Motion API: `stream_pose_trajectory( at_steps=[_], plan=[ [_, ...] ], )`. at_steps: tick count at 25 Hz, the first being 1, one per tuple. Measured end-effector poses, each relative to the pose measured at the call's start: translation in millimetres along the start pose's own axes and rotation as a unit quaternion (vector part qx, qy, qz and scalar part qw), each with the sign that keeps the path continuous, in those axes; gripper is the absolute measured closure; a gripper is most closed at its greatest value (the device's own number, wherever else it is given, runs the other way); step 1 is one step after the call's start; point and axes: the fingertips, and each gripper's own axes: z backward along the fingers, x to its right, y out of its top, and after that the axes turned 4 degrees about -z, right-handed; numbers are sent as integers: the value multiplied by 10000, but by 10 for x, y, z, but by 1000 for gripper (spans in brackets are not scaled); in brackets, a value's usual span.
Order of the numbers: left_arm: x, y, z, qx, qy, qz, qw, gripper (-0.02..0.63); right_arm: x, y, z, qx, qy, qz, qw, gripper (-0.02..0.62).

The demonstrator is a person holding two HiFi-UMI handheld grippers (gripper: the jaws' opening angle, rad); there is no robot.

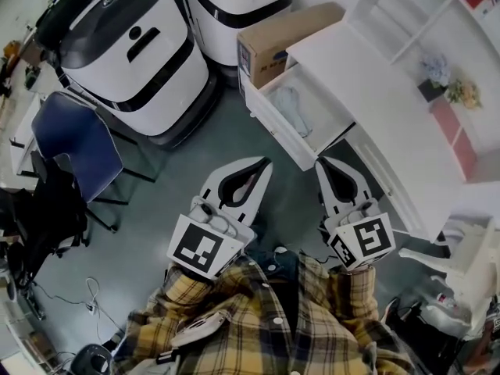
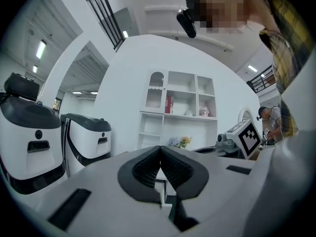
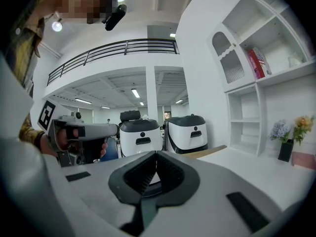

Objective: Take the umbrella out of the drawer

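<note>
Seen from the head view: two grippers held out side by side, apart, in front of a yellow plaid shirt (image 1: 258, 315), both aimed toward the open drawer (image 1: 273, 129) of a white counter (image 1: 351, 57).

Left gripper (image 1: 262, 163): fully closed, tips pressed together, nothing between them, well short of the drawer front. Right gripper (image 1: 321, 162): likewise closed all the way and empty, its tips just beside the drawer's near corner.

Inside the drawer, toward its far end: a pale grey-blue bundle, most likely the umbrella (image 1: 293, 108), though too small and soft in outline to be sure. Lying flat on the drawer floor, touched by neither gripper.

Just beyond the drawer: a cardboard box (image 1: 281, 41), set against the counter's end. Further left: two big white machines with black bands (image 1: 133, 53), standing next to each other. At the far left: a blue chair (image 1: 78, 143).

Past the counter: a white shelf unit (image 1: 406, 14) with a pot of flowers (image 1: 461, 92) near its foot.

In the right gripper view: a hand (image 3: 69, 139) wrapped round the handle of the left gripper.
</note>
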Motion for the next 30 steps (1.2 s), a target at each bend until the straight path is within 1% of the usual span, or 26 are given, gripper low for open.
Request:
stream_pose_trajectory(
  at_steps=[3, 8, 14, 20, 26, 30],
  plan=[
    [-201, -19, -68, -15, -125, 35, 9999, 588, 28, 16, -203, -24, -125, -12, 9999, 577],
    [-411, -62, -114, -23, -290, 94, 9995, 588, -12, 9, -490, -38, -194, 24, 9998, 577],
    [-566, -29, -115, 51, -304, 142, 9994, 588, -46, 84, -641, -45, -201, 87, 9997, 577],
    [-694, -64, -164, -13, -258, 95, 9996, 588, 23, 83, -742, -35, -177, 41, 9998, 577],
    [-966, -90, -399, -70, -159, 80, 9998, 588, 265, 16, -957, -150, -173, -130, 9997, 577],
    [-1195, -94, -687, -172, -210, 94, 9996, 588, 530, 6, -1222, -212, -231, -279, 9991, 577]
  ],
)
